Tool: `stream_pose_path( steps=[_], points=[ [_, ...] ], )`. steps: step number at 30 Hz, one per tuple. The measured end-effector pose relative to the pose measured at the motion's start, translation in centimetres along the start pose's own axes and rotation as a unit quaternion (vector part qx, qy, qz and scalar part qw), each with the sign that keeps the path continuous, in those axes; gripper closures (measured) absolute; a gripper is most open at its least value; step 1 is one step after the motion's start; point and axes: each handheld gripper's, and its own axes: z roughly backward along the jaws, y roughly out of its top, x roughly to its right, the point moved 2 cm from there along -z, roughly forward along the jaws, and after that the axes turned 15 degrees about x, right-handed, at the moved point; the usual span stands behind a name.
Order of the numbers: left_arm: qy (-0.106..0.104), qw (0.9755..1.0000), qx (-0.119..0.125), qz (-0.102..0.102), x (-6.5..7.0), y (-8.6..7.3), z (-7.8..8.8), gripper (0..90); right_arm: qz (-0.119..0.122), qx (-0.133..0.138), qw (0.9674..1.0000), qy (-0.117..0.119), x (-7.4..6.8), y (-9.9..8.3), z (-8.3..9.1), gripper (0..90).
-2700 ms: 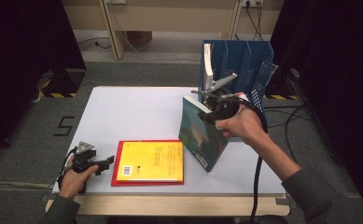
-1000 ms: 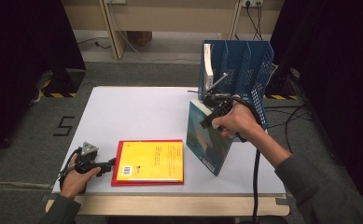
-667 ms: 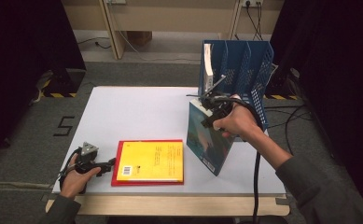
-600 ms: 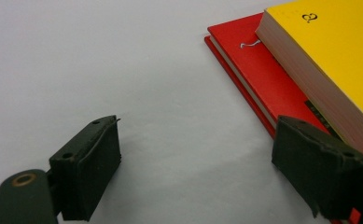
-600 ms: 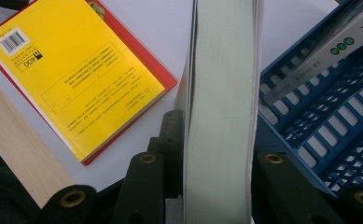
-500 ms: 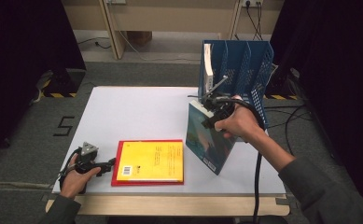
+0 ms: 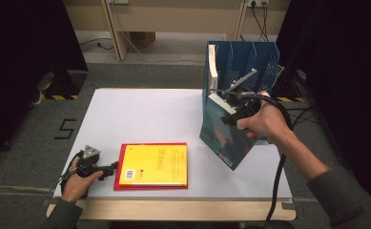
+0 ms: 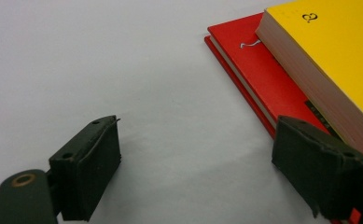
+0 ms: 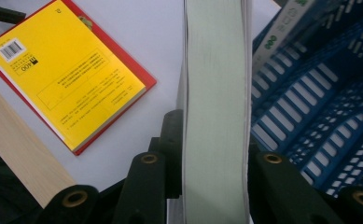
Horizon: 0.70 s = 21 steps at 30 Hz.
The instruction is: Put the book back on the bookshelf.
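- The right gripper [image 7: 231,109] has its jaws clamped on the teal-covered book [image 7: 222,136]; in the right gripper view the black jaws press on both covers with the pale page block [image 9: 215,116] standing between them.
- That book is off the flat, tilted, its lower corner near the table's [image 7: 140,112] front right part and its top edge just in front of the blue file rack [image 7: 250,62].
- One thin white book [image 7: 213,62] already stands in the rack's leftmost slot.
- The left gripper [image 7: 97,168] has its jaws wide apart, empty, resting on the table just beside the red book [image 8: 263,79], which lies flat with the yellow book [image 7: 157,164] stacked on it.
- Judged step: carrying the held book to a rack slot, with the stack of two yet to be filed.
- The next move calls for lifting the book clear of the rack's front wall, squaring it upright with a free slot, then lowering it in without knocking the rack back.
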Motion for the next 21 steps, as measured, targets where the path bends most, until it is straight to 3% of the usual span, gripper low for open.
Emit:
stream_pose_path(
  steps=[21],
  points=[
    [0.000,1.0000,-0.001,0.000,0.0,0.0,0.0,14.2,-0.022,0.009,0.9985,-0.050,2.8,0.1,5.0,74.0]
  ],
)
